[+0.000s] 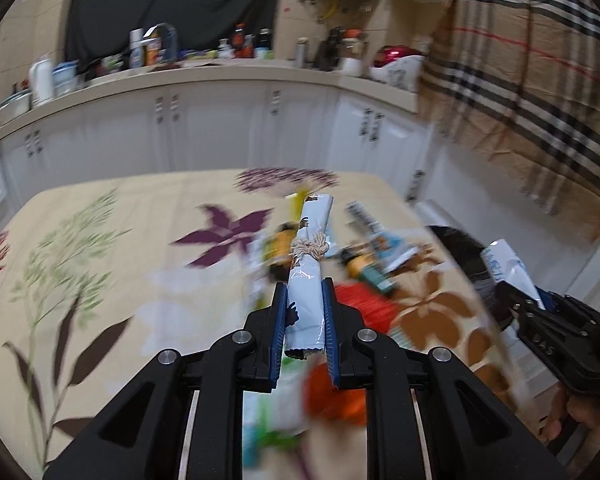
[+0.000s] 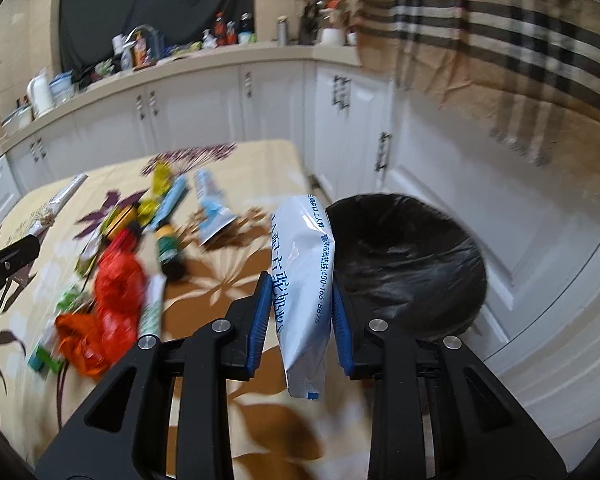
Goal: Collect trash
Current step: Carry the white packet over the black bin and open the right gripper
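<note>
Left gripper (image 1: 303, 300) is pinching a rolled pale-blue wrapper (image 1: 310, 256) near its lower end; the roll is tied round the middle with frayed string (image 1: 309, 249) and sticking out forward past the fingertips, above the table. Looks light and fairly stiff as a tube, glossy film so probably slippery. Gripping nearer the string knot would likely cut the lever arm.

Right gripper (image 2: 300, 300) is clamping a white pouch with blue print (image 2: 304, 280) across its width, pouch standing upright between the pads. Soft, crinkly, near weightless by the look of it; the middle grip seems fine, with crushing no concern for trash.

Pouch is sitting just beside the black-lined bin (image 2: 408, 268), at the table edge. Remaining litter, red and orange bags (image 2: 116, 288), small packets, is lying on the floral tablecloth (image 2: 240, 184). All thin film, so pinching bunched folds rather than flat edges looks best.
</note>
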`<state>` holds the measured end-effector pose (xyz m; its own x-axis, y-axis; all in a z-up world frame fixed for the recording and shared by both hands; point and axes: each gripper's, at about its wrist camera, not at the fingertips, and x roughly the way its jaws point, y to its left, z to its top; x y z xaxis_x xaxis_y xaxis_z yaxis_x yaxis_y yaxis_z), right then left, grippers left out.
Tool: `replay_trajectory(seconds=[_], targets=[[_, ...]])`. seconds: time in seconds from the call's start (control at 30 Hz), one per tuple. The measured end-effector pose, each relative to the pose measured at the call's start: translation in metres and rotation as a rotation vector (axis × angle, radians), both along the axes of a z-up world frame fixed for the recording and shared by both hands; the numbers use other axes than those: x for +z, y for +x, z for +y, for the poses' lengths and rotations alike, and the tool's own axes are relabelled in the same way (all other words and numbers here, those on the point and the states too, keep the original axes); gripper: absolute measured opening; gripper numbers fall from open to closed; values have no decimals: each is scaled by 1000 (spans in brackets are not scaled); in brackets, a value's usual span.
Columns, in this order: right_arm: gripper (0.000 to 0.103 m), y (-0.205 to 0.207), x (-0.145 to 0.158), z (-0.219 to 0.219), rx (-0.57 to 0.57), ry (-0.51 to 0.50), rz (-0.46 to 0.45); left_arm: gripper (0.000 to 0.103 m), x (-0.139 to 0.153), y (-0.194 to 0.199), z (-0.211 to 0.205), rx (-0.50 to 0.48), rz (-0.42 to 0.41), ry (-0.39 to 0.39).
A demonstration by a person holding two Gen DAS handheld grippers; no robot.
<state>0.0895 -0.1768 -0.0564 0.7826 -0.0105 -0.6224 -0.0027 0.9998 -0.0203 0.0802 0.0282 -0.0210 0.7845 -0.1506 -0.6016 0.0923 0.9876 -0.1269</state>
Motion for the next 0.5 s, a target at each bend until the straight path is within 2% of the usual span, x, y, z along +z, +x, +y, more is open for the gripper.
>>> replay_trajectory(seconds=[0.27, 0.5], targets=[[28, 26, 8, -47, -94, -8, -55, 18, 10, 38, -76, -104, -44, 0], [28, 58, -4, -87, -163, -11, -54, 18, -3, 72, -130, -153, -21, 27]])
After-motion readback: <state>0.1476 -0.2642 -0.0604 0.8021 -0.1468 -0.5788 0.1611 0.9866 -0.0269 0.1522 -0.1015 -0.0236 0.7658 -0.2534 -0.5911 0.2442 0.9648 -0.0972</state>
